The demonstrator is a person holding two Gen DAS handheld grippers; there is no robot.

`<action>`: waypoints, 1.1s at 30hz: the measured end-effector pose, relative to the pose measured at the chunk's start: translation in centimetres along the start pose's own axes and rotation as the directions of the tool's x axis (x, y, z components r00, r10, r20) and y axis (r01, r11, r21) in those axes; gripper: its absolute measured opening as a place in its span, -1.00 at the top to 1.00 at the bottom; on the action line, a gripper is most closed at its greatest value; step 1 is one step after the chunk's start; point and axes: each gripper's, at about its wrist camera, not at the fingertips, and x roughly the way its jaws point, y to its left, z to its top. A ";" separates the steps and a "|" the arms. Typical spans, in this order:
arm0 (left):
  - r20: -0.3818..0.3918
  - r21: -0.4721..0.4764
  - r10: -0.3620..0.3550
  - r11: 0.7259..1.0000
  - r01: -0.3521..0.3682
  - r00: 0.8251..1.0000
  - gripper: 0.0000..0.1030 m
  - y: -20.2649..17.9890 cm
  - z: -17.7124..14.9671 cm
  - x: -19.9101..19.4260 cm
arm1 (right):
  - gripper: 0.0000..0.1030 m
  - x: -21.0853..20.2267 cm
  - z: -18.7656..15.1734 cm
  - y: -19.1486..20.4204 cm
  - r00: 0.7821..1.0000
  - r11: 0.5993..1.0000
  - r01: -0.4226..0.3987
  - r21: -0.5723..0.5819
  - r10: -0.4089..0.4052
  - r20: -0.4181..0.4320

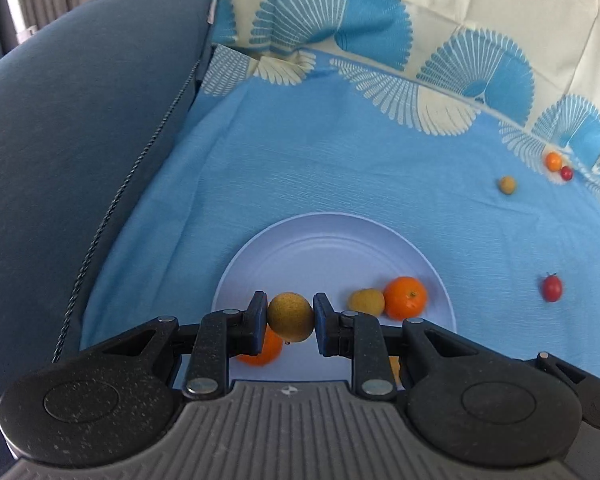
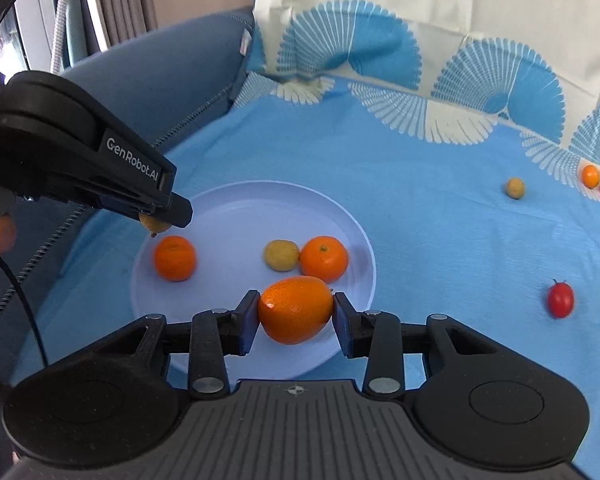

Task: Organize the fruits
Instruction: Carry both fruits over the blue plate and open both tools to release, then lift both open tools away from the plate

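Blue cloth (image 1: 340, 160) — orange (image 1: 260, 350) half-hidden behind left tool (image 1: 290, 317).

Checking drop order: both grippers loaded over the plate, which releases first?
Left, probably. Left gripper holds its yellow-brown fruit over bare plate; right gripper with the orange hangs near the rim.

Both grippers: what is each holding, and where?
Left gripper: small yellow-brown fruit, gripped on opposite sides. Right gripper: orange fruit, gripped at its two ends.
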 end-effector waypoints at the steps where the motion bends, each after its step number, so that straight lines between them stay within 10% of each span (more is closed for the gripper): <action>1: -0.004 0.006 -0.005 1.000 0.005 1.000 0.29 -0.1 0.2 0.3 | 0.21 0.5 0.1 0.0 1.000 1.000 -0.005 -0.009 0.005 -0.001; 4: -0.007 -0.016 -0.011 1.000 0.011 1.000 -0.97 -0.1 0.8 0.4 | 0.08 1.3 0.7 -0.1 1.000 0.999 -0.031 -0.020 0.031 0.003; 6: 0.028 -0.042 0.001 0.999 0.000 1.000 -0.99 0.3 0.8 -0.7 | -0.40 0.7 1.0 -0.3 0.999 1.000 -0.026 -0.004 0.027 0.020; 12: -0.036 -0.015 0.073 0.997 -0.074 0.997 -0.99 1.5 -0.6 -4.3 | -0.79 -4.1 -0.6 0.0 1.000 1.000 0.030 0.008 -0.030 0.009; 20: -0.023 0.024 0.121 0.992 -0.121 0.992 -0.99 2.3 -6.1 -12.8 | -0.95 -12.5 -3.2 1.5 0.998 0.980 0.053 0.192 -0.060 0.029; 33: 0.100 -0.007 0.116 0.993 -0.116 0.988 -0.99 1.4 -12.8 -22.1 | -0.98 -21.4 -6.4 4.7 0.975 0.987 0.104 0.120 -0.125 0.183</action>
